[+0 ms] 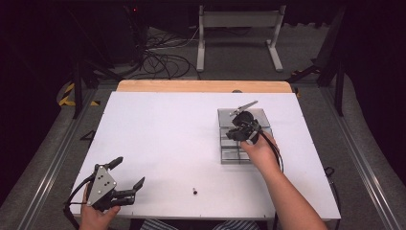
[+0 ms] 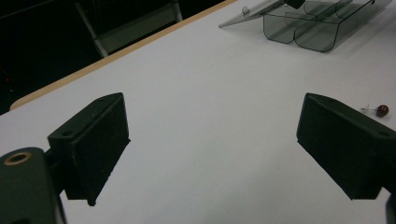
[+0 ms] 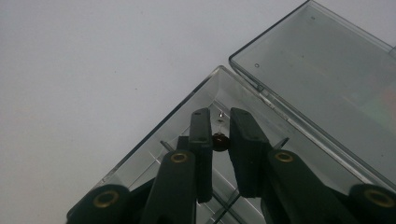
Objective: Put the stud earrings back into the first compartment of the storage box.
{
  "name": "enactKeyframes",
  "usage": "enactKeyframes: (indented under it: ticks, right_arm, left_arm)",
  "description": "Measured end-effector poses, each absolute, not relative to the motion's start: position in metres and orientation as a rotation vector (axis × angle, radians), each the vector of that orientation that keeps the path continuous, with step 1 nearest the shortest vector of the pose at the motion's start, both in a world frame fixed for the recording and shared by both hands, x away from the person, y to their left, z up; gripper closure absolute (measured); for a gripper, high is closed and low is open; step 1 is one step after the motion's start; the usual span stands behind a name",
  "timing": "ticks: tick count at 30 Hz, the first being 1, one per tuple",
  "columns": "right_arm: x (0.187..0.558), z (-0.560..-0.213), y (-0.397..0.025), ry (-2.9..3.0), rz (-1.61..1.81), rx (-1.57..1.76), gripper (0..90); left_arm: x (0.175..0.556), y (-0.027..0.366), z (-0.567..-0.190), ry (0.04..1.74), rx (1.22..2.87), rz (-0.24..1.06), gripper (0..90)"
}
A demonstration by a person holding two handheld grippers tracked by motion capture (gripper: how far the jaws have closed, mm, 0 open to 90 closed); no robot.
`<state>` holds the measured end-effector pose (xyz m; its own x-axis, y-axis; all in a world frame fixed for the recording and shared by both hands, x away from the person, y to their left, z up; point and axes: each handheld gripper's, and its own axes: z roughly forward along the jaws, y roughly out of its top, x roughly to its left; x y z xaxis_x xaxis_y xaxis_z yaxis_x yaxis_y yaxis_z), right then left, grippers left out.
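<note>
A clear plastic compartment box [image 1: 231,156] stands right of the table's middle, its lid [image 1: 245,106] swung open at the far side. My right gripper [image 1: 242,129] points down into a corner compartment [image 3: 187,100] of the box. In the right gripper view its jaws [image 3: 219,114] are nearly together, with a small dark-headed pin [image 3: 219,141] pinched between them. A second pin with a dark red head [image 1: 194,191] lies loose on the white table near the front edge. My left gripper [image 1: 130,171] hovers at the front left, wide open with nothing between its fingers [image 2: 93,140].
The left gripper view has the loose pin [image 2: 379,110] just beyond the right jaw and the box [image 2: 299,32] far off. A wooden strip [image 1: 201,86] borders the table's far edge. Cables and a white stand [image 1: 239,28] sit on the floor behind.
</note>
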<state>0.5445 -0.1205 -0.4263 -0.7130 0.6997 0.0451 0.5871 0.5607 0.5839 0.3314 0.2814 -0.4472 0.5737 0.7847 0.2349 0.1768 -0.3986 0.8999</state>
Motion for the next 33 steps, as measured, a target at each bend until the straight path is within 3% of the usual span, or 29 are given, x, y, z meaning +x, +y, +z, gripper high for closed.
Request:
enactKeyframes:
  ticks: [16,24,30,33]
  right_arm:
    - [0.552,-0.438,-0.117,2.646,0.781,1.105,78.0]
    - [0.546,-0.427,-0.12,2.606,0.863,1.085,58.4]
    - [0.531,-0.41,-0.12,2.565,0.994,1.021,31.4]
    - [0.521,-0.4,-0.121,2.545,1.083,0.959,23.4]
  left_arm:
    - [0.332,0.282,-0.447,0.775,1.897,0.841,9.8]
    - [0.331,0.282,-0.447,0.779,1.892,0.841,9.9]
    - [0.331,0.282,-0.447,0.779,1.891,0.842,9.9]
    - [0.331,0.281,-0.447,0.777,1.893,0.844,9.8]
